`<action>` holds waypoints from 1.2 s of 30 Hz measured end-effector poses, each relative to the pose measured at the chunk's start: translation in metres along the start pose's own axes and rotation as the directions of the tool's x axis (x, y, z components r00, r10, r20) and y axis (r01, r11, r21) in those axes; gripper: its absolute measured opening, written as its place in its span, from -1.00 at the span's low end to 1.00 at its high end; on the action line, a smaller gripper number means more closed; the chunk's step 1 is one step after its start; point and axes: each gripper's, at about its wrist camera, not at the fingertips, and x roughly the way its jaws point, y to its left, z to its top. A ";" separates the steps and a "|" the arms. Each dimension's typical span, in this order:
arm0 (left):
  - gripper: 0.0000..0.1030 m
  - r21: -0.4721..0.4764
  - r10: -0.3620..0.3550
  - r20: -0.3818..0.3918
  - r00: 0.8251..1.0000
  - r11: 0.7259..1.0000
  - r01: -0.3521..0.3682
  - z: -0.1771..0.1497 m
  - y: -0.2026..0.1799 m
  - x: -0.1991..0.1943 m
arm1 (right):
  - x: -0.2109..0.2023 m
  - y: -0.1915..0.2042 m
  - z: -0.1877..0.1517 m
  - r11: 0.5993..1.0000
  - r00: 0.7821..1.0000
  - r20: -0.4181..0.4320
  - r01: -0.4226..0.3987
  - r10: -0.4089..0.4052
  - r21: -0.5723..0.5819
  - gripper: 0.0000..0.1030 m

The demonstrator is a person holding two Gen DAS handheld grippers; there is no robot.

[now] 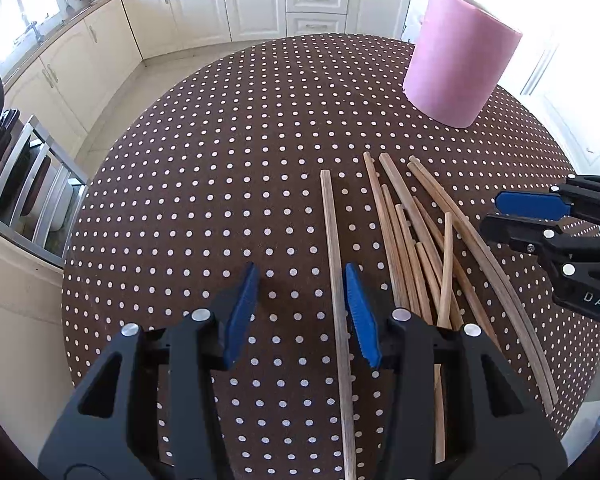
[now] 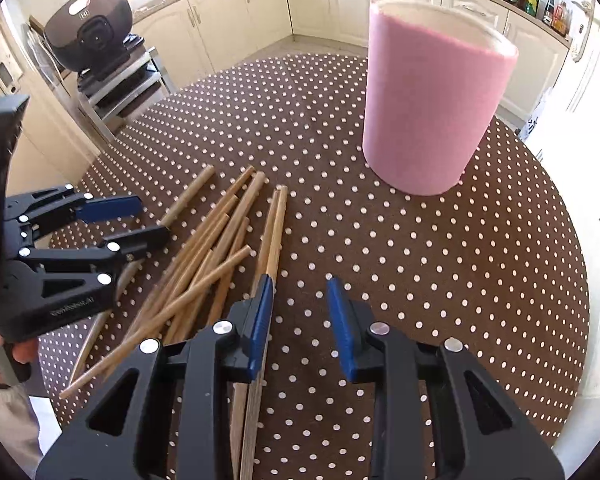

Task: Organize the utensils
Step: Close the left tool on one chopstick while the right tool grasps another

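Chopsticks of pale wood (image 2: pixel 204 264) are lying in a loose heap on the brown dotted tablecloth (image 2: pixel 420 280), near the tall pink cylinder holder (image 2: pixel 432 108). The left gripper (image 1: pixel 302 312) is straddling one separate stick (image 1: pixel 334 264), jaws half open, not pressing. The right gripper (image 2: pixel 300 320), jaws narrower, is holding nothing. Picking is beginning, I think; next each must close on a stick.

Left wrist view sits right behind its own left gripper (image 1: pixel 302 312), tilted steeply down, close over the dotted table (image 1: pixel 220 200). Right wrist view rides behind the right gripper (image 2: pixel 300 324), same steep downward tilt, just as near. Both face the far cabinets and share the chopsticks (image 1: pixel 412 240) and pink cylinder (image 1: pixel 460 64) (each camera even catches the other's gripper at its edge).
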 end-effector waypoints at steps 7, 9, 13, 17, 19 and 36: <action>-0.14 0.009 0.021 0.009 1.000 1.000 -0.021 -0.006 -0.008 0.000 | 0.009 0.011 0.004 0.999 1.000 -0.029 0.011 -0.012 -0.037 -0.47; -0.14 0.008 0.020 0.007 1.000 1.000 -0.020 -0.006 -0.011 0.001 | 0.016 0.019 0.006 0.998 0.998 -0.049 0.026 -0.029 -0.051 -0.47; -0.20 0.013 0.019 0.000 1.000 1.000 -0.019 -0.005 -0.014 0.001 | 0.027 0.035 0.017 0.991 0.994 -0.054 0.086 -0.092 -0.101 -0.53; -0.39 0.019 0.012 -0.011 1.000 1.000 -0.012 0.003 -0.021 0.002 | 0.036 0.038 0.025 0.992 0.995 -0.049 0.082 -0.087 -0.093 -0.87; -0.56 0.018 -0.005 -0.013 1.000 1.000 0.005 0.008 -0.024 0.003 | 0.040 0.039 0.028 0.994 0.996 -0.045 0.073 -0.077 -0.085 -0.90; -0.89 0.003 0.003 0.245 0.969 1.000 -0.004 0.023 -0.037 -0.104 | -0.047 0.040 0.029 1.000 0.980 0.197 -0.025 0.027 -0.014 -0.92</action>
